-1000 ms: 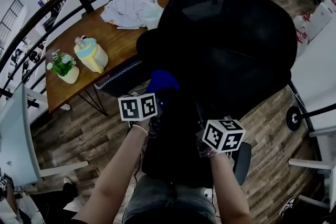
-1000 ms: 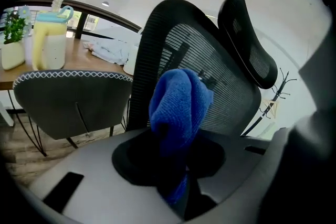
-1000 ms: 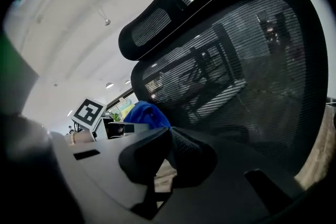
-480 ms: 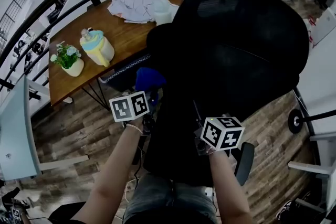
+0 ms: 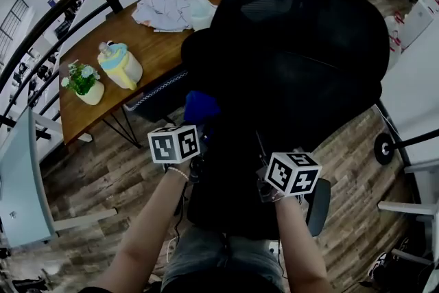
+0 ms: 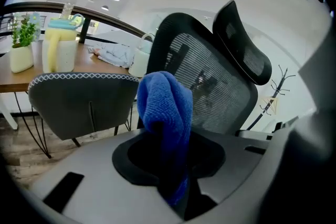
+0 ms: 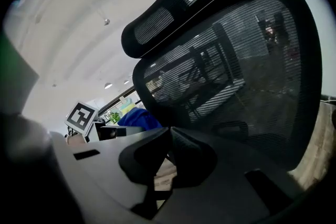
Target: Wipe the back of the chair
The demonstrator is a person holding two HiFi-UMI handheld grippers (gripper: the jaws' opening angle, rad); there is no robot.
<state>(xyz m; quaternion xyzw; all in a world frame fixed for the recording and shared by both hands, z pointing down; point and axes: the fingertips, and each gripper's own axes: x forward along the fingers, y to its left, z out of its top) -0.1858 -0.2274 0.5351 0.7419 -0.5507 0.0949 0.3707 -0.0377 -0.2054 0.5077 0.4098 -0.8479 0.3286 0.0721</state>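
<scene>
My left gripper (image 6: 173, 176), clamped on the blue microfibre cloth (image 6: 167, 107), has swung back toward the black mesh chair back (image 5: 302, 58). It is probably not touching yet. My right gripper (image 7: 169, 134) stays closed, empty.

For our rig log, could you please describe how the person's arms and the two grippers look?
The left gripper and right gripper have pale grey bodies, black pads and a white cube of black square markers each. Both forearms are bare; a thin bracelet circles the left wrist.
</scene>
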